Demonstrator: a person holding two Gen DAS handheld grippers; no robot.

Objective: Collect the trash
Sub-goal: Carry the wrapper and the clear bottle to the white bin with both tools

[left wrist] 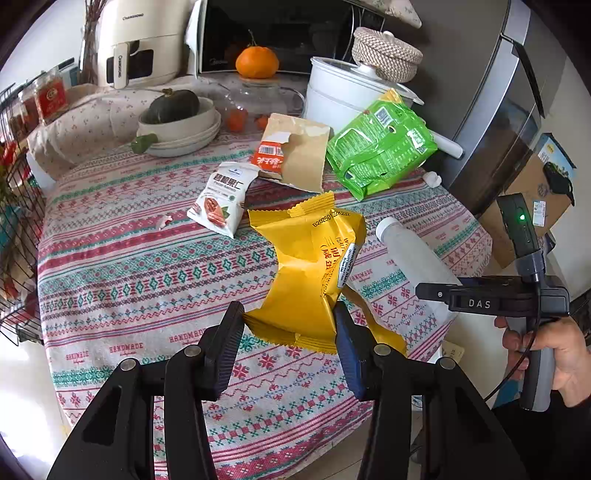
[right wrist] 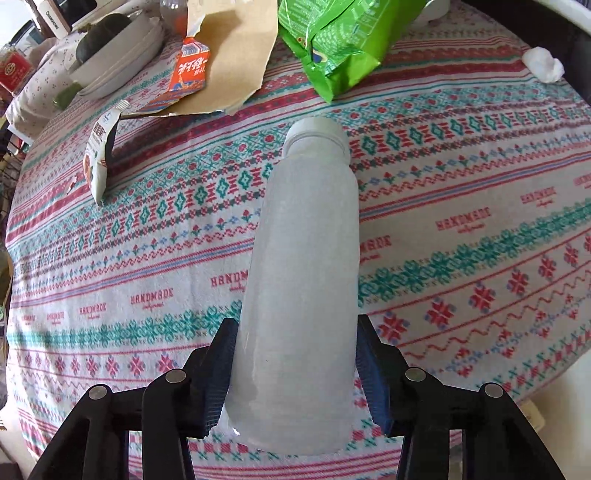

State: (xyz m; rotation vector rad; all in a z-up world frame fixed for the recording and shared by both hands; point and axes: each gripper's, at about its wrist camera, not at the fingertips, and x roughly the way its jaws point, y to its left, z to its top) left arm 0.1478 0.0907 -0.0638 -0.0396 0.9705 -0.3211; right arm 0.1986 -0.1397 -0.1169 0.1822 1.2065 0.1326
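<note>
My left gripper (left wrist: 290, 325) is shut on a crumpled yellow snack bag (left wrist: 310, 266) and holds it above the patterned tablecloth (left wrist: 129, 280). My right gripper (right wrist: 295, 350) is shut on a frosted white plastic bottle (right wrist: 306, 266) with a white cap, held over the table; the bottle also shows in the left wrist view (left wrist: 413, 258). More trash lies farther back: a white nut packet (left wrist: 221, 195), a torn brown paper bag with an orange wrapper (left wrist: 295, 151), and a green snack bag (left wrist: 380, 147).
A bowl with a dark squash (left wrist: 177, 122), a white pot (left wrist: 343, 92), an orange on a glass jar (left wrist: 256, 62), an air fryer (left wrist: 140, 40) and a microwave (left wrist: 277, 33) stand at the back. A wire rack (left wrist: 14, 236) is at the left. A fridge (left wrist: 498, 110) is at the right.
</note>
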